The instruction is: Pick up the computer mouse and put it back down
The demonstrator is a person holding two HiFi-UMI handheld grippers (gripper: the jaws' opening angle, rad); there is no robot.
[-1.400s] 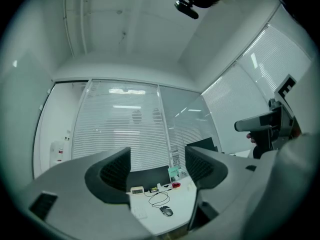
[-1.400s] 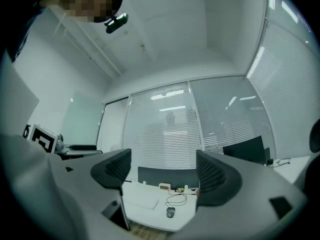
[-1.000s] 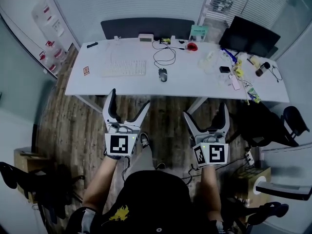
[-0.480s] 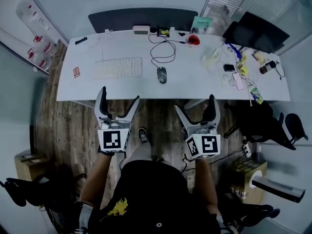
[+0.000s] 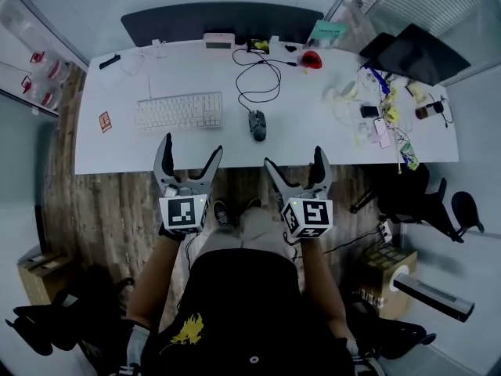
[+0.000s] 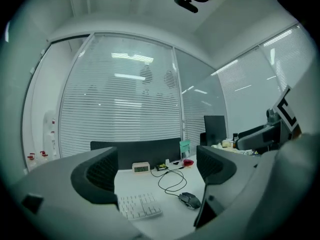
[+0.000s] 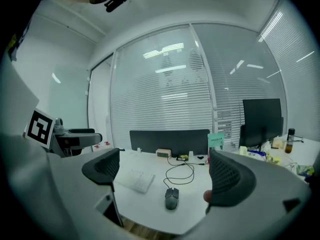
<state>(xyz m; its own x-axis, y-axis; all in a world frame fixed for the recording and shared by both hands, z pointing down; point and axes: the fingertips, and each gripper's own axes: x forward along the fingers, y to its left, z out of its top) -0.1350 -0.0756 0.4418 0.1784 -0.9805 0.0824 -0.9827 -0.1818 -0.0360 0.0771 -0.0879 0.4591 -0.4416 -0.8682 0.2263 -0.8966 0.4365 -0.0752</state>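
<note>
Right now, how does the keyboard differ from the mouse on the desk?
The keyboard is white, the mouse dark. The keyboard is wide and flat, the mouse small and rounded. In the head view the keyboard lies left of the mouse. Both rest on the white desk.

A long white desk (image 5: 117, 143) carries a flat white keyboard (image 5: 178, 110), just left of a dark corded computer mouse (image 5: 257, 124). A small white clock (image 5: 218, 40) sits at the far edge. Mixed small clutter (image 5: 376, 112) crowds the right end.

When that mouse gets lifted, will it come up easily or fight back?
Probably easily: the mouse looks small and rigid, so likely light. Its cord lies in slack loops on the desk, so it should trail floppily rather than tug. The rounded shell may be slippery.
</note>
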